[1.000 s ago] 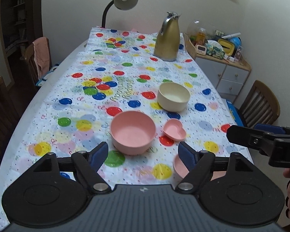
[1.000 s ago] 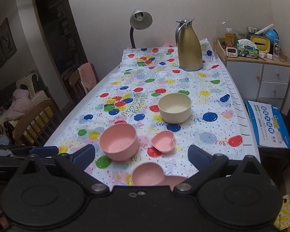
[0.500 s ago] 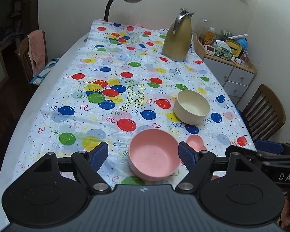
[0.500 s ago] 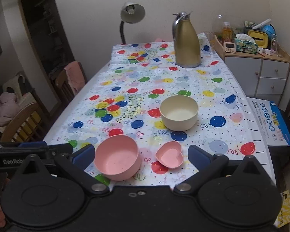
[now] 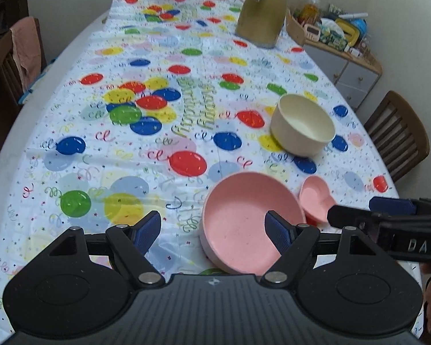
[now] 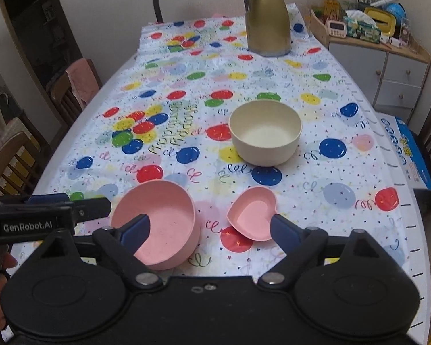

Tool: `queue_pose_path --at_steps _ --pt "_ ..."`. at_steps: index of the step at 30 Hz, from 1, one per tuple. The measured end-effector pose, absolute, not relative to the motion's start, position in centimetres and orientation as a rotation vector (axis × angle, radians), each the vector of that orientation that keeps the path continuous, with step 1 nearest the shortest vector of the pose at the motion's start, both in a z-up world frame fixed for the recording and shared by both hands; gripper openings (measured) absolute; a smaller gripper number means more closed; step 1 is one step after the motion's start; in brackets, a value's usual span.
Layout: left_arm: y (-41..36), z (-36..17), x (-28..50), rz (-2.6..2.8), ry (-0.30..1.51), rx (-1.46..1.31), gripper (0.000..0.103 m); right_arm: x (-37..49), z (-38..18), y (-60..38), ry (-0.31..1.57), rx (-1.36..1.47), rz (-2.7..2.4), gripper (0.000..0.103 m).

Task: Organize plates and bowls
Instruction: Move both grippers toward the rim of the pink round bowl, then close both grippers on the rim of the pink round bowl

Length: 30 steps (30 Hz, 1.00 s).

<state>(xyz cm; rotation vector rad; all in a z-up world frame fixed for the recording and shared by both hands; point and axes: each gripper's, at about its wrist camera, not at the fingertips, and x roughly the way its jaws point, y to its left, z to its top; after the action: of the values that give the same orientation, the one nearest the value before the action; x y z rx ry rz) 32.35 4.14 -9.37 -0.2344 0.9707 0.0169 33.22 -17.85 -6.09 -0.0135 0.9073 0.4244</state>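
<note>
Pink bowl (image 5: 244, 218) before left tool (image 5: 212, 230) (agape)

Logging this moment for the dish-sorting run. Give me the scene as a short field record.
surface: table with balloon-print cloth
pink bowl: near edge, upright, empty
heart dish: pink, right of the pink bowl, apart from it
cream bowl: farther back, upright, empty
gold jug: far end
left hand-held gripper: open, holding nothing, right finger over the pink bowl
right hand-held gripper: open, holding nothing
</note>
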Motion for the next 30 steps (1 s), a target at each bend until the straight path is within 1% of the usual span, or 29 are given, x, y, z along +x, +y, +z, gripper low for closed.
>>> queue_pose_path --at_steps 5,12,17,18,19,20,21,22,23,24,26,27,29,30 --pt "4.8 -11.6 33.7 0.004 1.023 -0.255 0.079 35.1 -7.7 -17.1 0.973 0.008 0.397 0.077" --pt "5.1 -13.1 34.8 -0.005 1.053 -0.267 0.079 37.0 -9.8 -15.9 1.045 0.005 0.396 0.068" --pt "5.2 -13.8 35.2 -0.004 1.068 -0.281 0.078 37.6 -10.9 -15.4 1.090 0.010 0.397 0.053" --pt "5.2 -13.9 35.3 -0.005 1.069 -0.283 0.078 37.7 -11.1 -15.3 1.096 0.010 0.398 0.053" --pt "5.1 -13.9 35.3 -0.005 1.068 -0.285 0.076 37.7 -11.2 -15.2 1.100 0.011 0.399 0.050" --pt "5.1 -14.0 35.3 -0.008 1.069 -0.289 0.070 37.7 -11.3 -15.1 1.103 0.010 0.400 0.048" --pt "5.1 -14.0 35.4 -0.012 1.072 -0.294 0.067 37.8 -11.4 -15.0 1.107 0.007 0.401 0.047" --pt "5.0 -14.0 35.4 -0.014 1.075 -0.298 0.062 37.8 -11.5 -14.9 1.111 0.009 0.403 0.045" --pt "5.0 -14.0 35.5 -0.016 1.075 -0.301 0.056 37.8 -11.6 -14.8 1.114 0.011 0.404 0.040" --pt "4.9 -14.0 35.5 -0.019 1.073 -0.303 0.052 37.8 -11.7 -14.7 1.118 0.013 0.406 0.037" --pt "4.7 -13.9 35.5 -0.034 1.070 -0.306 0.036 37.9 -11.8 -14.5 1.124 0.015 0.409 0.032" --pt "4.6 -13.9 35.6 -0.041 1.072 -0.309 0.034 37.9 -11.8 -14.4 1.124 0.015 0.410 0.030" --pt "4.4 -13.9 35.5 -0.038 1.073 -0.302 0.033 37.9 -11.8 -14.2 1.126 0.020 0.416 0.022" --pt "4.4 -13.9 35.5 -0.036 1.073 -0.299 0.032 37.9 -11.8 -14.1 1.127 0.021 0.416 0.021"
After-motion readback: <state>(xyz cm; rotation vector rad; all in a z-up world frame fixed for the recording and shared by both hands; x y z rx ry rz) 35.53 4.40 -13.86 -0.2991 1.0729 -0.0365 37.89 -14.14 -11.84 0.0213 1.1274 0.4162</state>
